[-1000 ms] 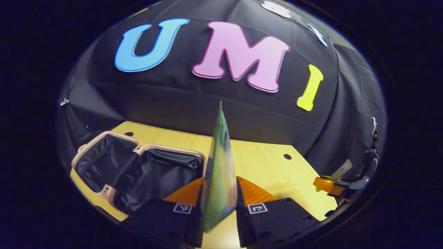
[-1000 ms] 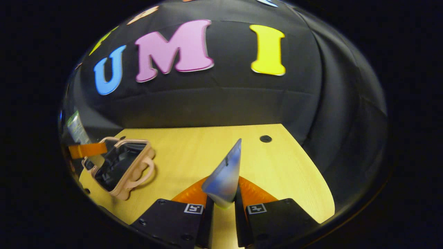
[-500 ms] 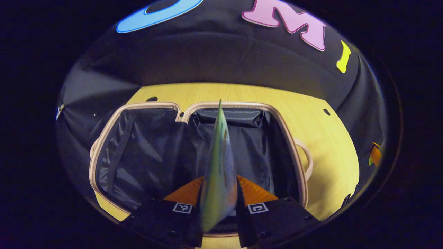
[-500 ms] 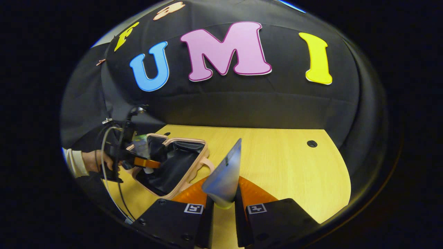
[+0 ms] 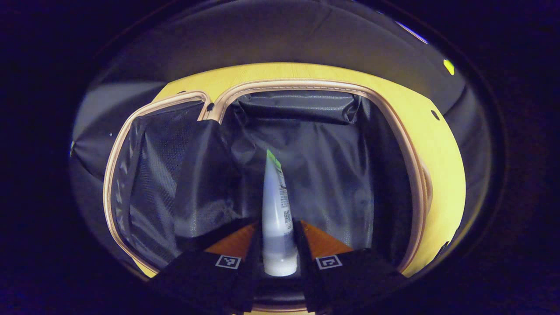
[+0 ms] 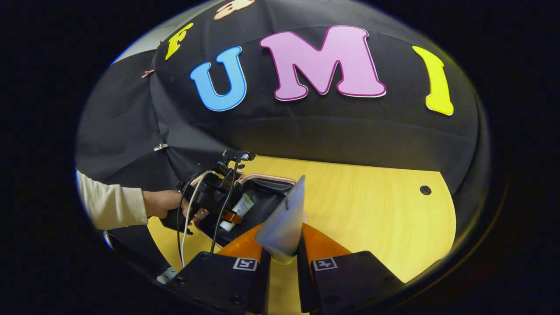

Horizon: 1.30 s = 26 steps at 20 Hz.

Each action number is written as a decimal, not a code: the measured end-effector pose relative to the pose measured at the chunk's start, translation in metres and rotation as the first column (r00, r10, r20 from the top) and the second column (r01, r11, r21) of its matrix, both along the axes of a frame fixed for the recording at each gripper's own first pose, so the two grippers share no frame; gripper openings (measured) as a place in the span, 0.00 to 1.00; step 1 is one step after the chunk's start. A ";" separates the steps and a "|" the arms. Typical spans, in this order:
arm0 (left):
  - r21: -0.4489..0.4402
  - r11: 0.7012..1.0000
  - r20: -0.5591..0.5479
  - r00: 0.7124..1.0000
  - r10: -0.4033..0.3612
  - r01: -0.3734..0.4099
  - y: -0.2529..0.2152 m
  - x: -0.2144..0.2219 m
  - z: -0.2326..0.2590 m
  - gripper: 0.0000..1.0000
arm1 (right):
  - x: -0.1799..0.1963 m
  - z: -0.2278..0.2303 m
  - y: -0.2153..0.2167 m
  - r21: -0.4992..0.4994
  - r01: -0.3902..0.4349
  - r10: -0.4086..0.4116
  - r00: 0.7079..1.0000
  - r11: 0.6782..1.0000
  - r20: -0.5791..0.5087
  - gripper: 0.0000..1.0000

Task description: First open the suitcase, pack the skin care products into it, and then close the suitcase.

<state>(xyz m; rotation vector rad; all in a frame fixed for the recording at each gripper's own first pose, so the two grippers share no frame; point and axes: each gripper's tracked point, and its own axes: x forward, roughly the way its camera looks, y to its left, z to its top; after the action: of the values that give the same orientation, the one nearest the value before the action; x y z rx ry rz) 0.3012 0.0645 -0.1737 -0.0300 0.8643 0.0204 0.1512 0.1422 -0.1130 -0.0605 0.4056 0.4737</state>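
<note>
Since a second ago the left hand-held gripper (image 5: 277,245) has swung from above the counter (image 6: 372,218) down into the open suitcase (image 5: 411,175), and its tube (image 5: 274,210) now hangs over the dark lining of the main compartment, pinched near the cap end between both fingers. The right hand-held gripper (image 6: 280,258) has drifted closer to the suitcase and clamps a second tube (image 6: 283,223), which points up and away over the bare wood. In the right gripper view a hand (image 6: 164,203) in a pale sleeve (image 6: 111,205) holds the left unit at the case's near edge. To place the first tube well, I would judge it best to lower it until it lies nearly flat on the lining, toward the far wall, then part the fingers and draw straight back, leaving room beside it for the second tube. Letting go from higher up risks it bouncing toward the lid half on the left. The counter is light wood with small dark holes (image 6: 425,190), and black cloth walls close round the booth.
</note>
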 end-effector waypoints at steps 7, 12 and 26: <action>-0.001 0.995 0.491 0.867 0.087 -0.100 0.052 -0.073 0.132 0.98 | 0.026 -0.009 0.063 -0.077 0.028 -0.026 0.999 0.997 0.020 0.30; -0.071 0.980 0.588 0.786 0.193 -0.188 0.099 -0.182 0.155 0.99 | 0.036 -0.067 0.141 -0.056 0.033 -0.041 0.987 0.998 -0.152 0.30; -0.247 0.937 0.532 0.773 0.345 -0.249 0.149 -0.325 0.097 0.96 | 0.066 -0.215 0.158 -0.296 0.179 -0.302 0.842 0.938 -0.448 0.26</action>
<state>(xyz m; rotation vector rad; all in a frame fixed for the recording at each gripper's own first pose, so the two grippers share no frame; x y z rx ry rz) -0.0233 0.2136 -0.0770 -0.3164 0.2455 0.2312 0.2174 0.3005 -0.3283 -0.1267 0.9610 0.1766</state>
